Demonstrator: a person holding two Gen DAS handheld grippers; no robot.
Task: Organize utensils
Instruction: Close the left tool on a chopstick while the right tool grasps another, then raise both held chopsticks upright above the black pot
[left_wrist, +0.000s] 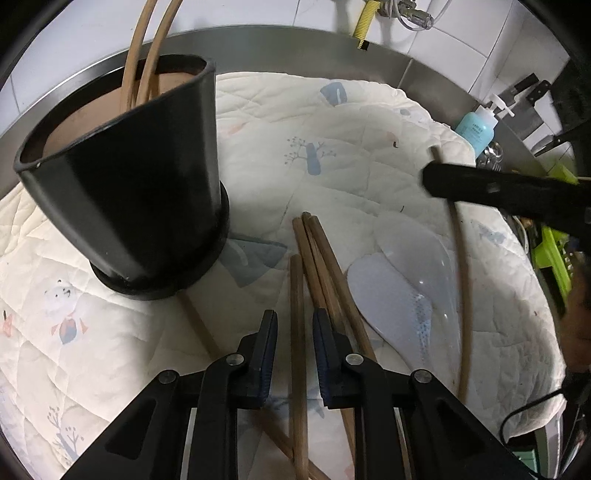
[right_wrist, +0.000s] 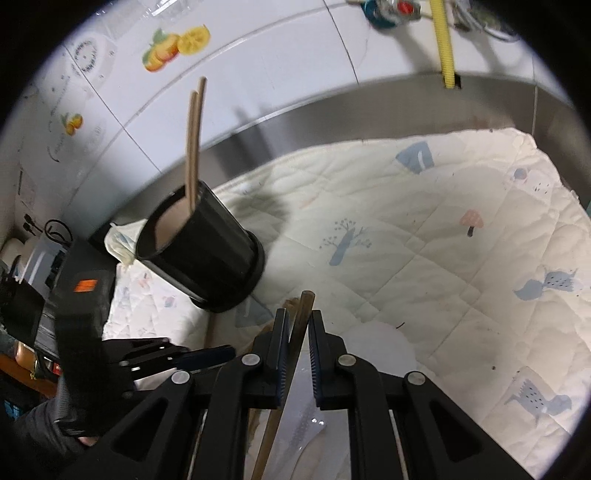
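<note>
Chopsticks lie pointing toward the back wall beside your black holder; your right gripper grasps one, your left gripper straddles another unclenched.

My left black two-finger tongs point steeply down, jaws narrowed with a thin brown wooden chopstick lying in the gap; the blue-ribbed pads do not visibly press on it. My right black tongs also tilt down, jaws nearly together and clamped on a brown wooden chopstick. In the right wrist view, my dark-sleeved left hand grips its handle.
</note>
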